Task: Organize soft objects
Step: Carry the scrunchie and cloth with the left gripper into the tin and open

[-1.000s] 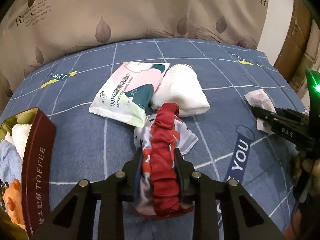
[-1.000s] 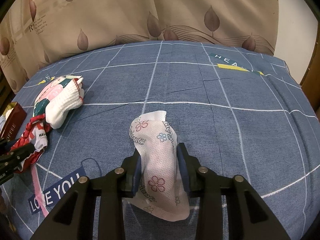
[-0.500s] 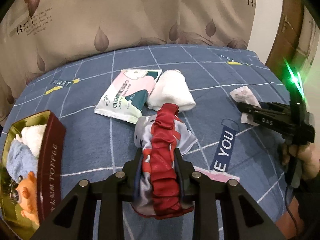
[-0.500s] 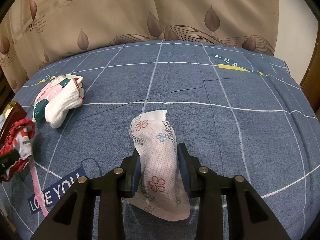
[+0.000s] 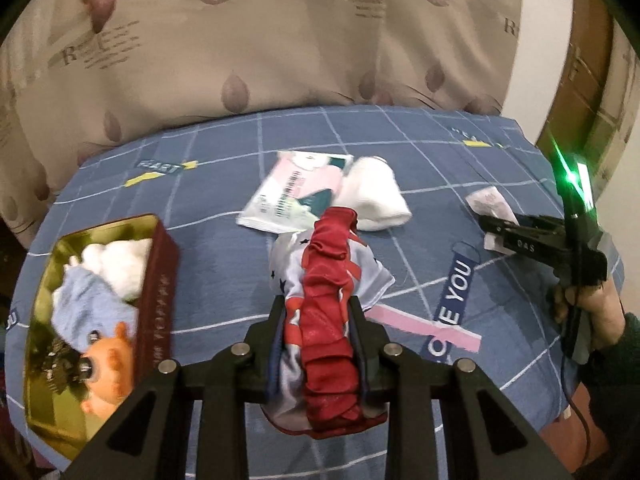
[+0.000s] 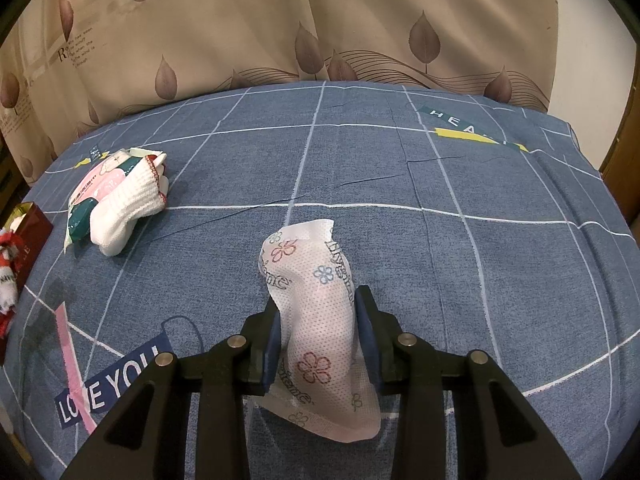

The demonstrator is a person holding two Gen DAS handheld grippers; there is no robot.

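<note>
Red scrunchie (image 5: 326, 320) with white starred cloth clamped in left gripper (image 5: 320, 332), held above bedspread (image 5: 224, 280), right of tin (image 5: 158, 280). Floral pad (image 6: 320, 320) pinched in right gripper (image 6: 318, 336), low over bedspread. Risk: loose cloth may be snagged on tin rim or slipped from jaws; tin already crowded, spill likely. Scrunchie ruffled, limp, drooping below jaws.

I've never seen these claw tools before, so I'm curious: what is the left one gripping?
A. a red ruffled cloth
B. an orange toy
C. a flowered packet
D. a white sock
A: the left gripper is shut on the red ruffled cloth, while the sock lies on the bed and the orange toy sits in the tin.
</note>
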